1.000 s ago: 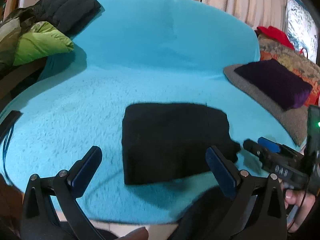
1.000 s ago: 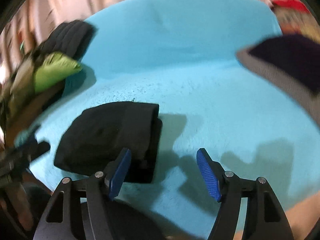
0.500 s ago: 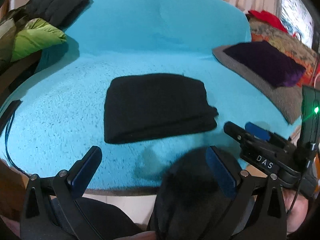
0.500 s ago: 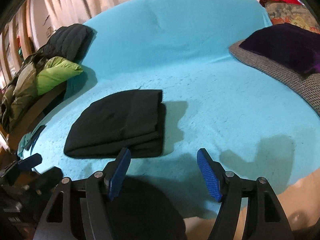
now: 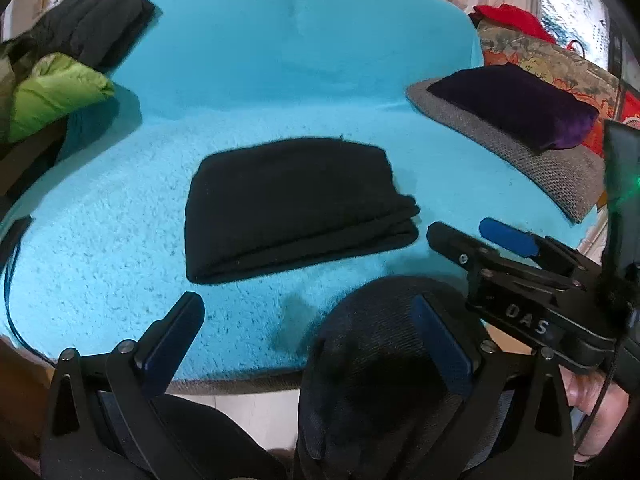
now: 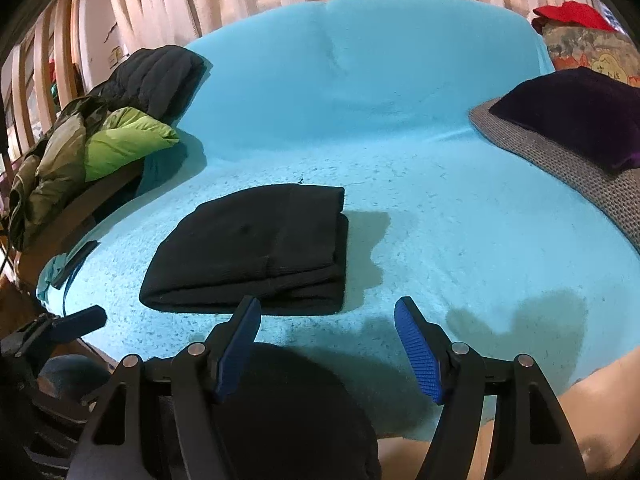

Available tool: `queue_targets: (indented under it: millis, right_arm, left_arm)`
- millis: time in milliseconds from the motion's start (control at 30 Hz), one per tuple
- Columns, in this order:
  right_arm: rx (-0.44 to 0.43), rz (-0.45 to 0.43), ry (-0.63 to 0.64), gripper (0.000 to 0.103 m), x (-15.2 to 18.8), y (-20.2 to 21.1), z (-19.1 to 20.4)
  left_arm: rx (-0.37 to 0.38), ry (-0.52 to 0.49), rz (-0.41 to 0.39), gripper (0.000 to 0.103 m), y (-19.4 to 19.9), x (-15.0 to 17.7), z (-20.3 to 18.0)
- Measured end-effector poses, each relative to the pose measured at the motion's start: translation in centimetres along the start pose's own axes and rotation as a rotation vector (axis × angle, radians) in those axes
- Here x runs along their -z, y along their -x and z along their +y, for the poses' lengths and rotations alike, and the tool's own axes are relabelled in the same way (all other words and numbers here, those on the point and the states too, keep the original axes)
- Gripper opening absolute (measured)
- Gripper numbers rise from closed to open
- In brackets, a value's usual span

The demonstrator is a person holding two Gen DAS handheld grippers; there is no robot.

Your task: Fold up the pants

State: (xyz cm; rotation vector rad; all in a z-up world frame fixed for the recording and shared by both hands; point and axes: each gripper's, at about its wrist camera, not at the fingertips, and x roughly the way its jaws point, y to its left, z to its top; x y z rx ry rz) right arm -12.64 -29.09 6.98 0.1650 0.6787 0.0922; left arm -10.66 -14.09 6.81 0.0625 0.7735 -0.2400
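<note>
Two grippers, both wide apart and holding nothing — my left gripper (image 5: 304, 336) and right gripper (image 6: 328, 340). The folded pants (image 5: 296, 204) lie just ahead. If I bump the stack, I think its layers could slide open.

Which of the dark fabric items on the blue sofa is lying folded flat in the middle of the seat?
The black pants. The black jacket is heaped on the left armrest; the purple cushion sits at the right.

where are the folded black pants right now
The folded black fabric pants lie mid-seat on the fluffy turquoise sofa cover, left of centre in the right wrist view, beyond both open hand-held grippers.
</note>
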Motion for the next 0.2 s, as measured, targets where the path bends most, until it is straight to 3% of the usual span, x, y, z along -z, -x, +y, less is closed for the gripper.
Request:
queue_targets:
  millis: [200]
  right_arm:
    - [0.008,0.0,-0.027,0.071,-0.24,-0.12,-0.38]
  left_arm:
    - [-0.031,-0.01,0.018,0.103,0.45,0.03,-0.24]
